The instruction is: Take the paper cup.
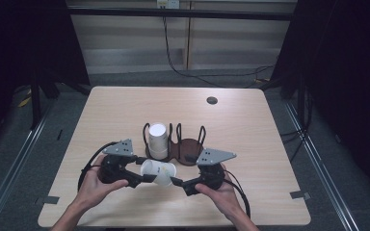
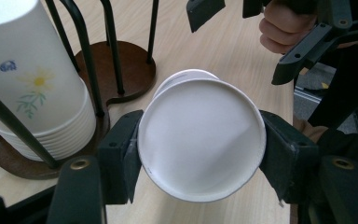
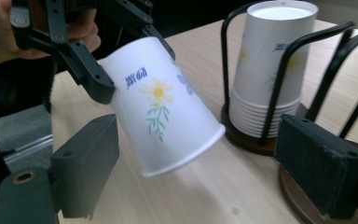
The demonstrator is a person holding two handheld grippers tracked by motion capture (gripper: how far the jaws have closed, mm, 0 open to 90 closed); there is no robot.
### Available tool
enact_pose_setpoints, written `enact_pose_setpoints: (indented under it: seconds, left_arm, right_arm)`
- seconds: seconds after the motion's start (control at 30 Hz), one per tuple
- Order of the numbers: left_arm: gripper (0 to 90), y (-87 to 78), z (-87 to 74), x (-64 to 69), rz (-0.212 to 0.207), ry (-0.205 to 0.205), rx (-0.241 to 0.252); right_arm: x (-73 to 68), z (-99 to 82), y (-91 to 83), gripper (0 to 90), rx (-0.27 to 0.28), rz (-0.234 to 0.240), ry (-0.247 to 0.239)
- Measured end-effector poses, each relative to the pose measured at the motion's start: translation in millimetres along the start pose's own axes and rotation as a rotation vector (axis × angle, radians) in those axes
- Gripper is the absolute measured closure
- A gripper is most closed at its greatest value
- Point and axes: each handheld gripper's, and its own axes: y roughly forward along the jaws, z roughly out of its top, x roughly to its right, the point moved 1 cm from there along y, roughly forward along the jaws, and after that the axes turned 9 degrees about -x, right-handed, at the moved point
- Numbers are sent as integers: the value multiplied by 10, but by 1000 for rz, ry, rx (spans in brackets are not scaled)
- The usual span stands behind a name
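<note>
A white paper cup (image 1: 158, 172) with a daisy print hangs tilted on its side just above the table. My left gripper (image 1: 144, 177) is shut on it near its closed base (image 2: 200, 140). The cup's mouth end (image 3: 182, 149) points toward my right gripper (image 1: 178, 182). That gripper (image 3: 205, 163) is open, with its jaws wide apart on either side of the cup's rim and off it. Behind stands a dark wire cup holder (image 1: 188, 149) on a brown base. A stack of upside-down cups (image 1: 157, 139) fills its left ring, and the right ring holds nothing.
A black round grommet (image 1: 212, 100) sits at the table's far right. Black tape marks (image 1: 48, 199) lie near the front corners. Bare wood lies to the left and right of the holder. Cables trail on the floor behind the table.
</note>
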Motion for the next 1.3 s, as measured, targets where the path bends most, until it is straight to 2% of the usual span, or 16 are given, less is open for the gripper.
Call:
enact_pose_setpoints:
  seconds: [0.23,0.33,0.37,0.5,0.6,0.67,0.7,0.87,1.13,1.3]
  left_arm:
    - [369,27,15,77,-26,16,2]
    - [368,27,23,86,-40,18,-1]
    - [370,32,21,87,-47,15,5]
    - [370,43,18,97,-64,20,-7]
    - [370,42,27,109,-80,20,3]
    - [370,32,42,121,-82,28,-3]
    - [371,20,50,126,-96,27,3]
    - [373,-24,60,145,-104,38,0]
    - [372,5,76,168,-130,43,-8]
    - [372,4,60,141,-150,32,1]
  right_arm:
    - [-29,-78,68,142,3,71,-13]
    - [-40,-87,84,159,1,77,-26]
    - [-48,-107,104,237,-7,83,-35]
    - [-56,-126,155,186,-20,108,-43]
    - [-62,-128,172,165,-21,116,-47]
    - [-86,-130,197,157,-26,133,-64]
    - [-92,-131,201,156,-28,137,-70]
    - [-137,-126,219,157,-25,158,-93]
    - [-158,-140,277,166,-33,178,-110]
    - [-158,-146,281,224,-57,190,-123]
